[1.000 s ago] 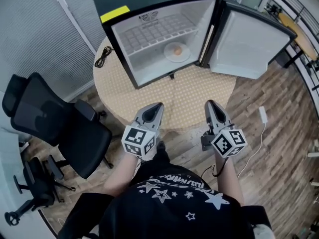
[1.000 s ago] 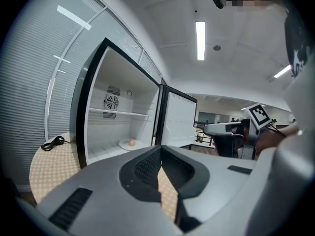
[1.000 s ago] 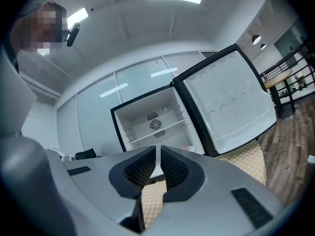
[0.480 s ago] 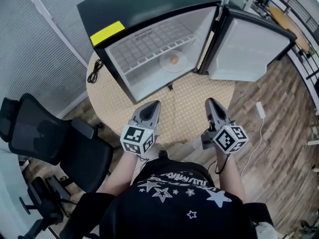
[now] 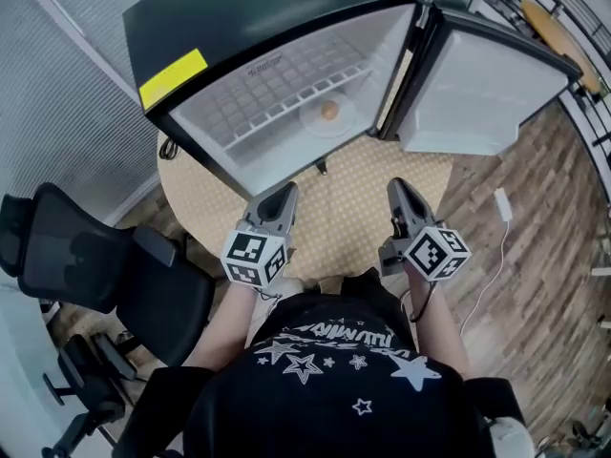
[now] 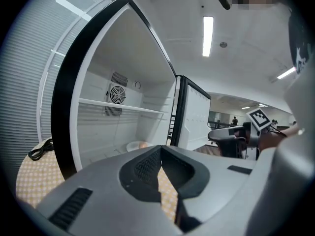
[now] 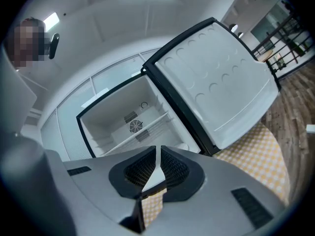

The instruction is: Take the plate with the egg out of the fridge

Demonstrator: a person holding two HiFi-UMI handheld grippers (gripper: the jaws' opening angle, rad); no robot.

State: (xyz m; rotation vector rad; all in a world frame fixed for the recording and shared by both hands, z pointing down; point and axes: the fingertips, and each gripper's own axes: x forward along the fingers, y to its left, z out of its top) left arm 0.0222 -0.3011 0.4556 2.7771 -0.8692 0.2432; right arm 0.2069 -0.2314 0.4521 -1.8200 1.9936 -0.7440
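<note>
A small black fridge [image 5: 239,12] stands open on a round table [image 5: 344,208]. On its white floor, under the wire shelf, lies a pale plate [image 5: 327,120] with a brown egg [image 5: 328,111]; the plate [image 6: 134,145] also shows in the left gripper view, low in the fridge. My left gripper [image 5: 284,195] and right gripper [image 5: 398,189] hover over the table's near edge, well short of the fridge. Both are shut and hold nothing. In the right gripper view the right gripper [image 7: 157,152] points at the open fridge [image 7: 128,117].
The fridge door [image 5: 477,89] swings open to the right. A black cable [image 5: 170,148] lies on the table left of the fridge. Black office chairs [image 5: 105,256] stand at the left. A white charger with its cord [image 5: 503,203] lies on the wooden floor at the right.
The head view has closed in on the fridge, which now fills more of the picture. Both grippers have shifted slightly toward it and stay shut.
</note>
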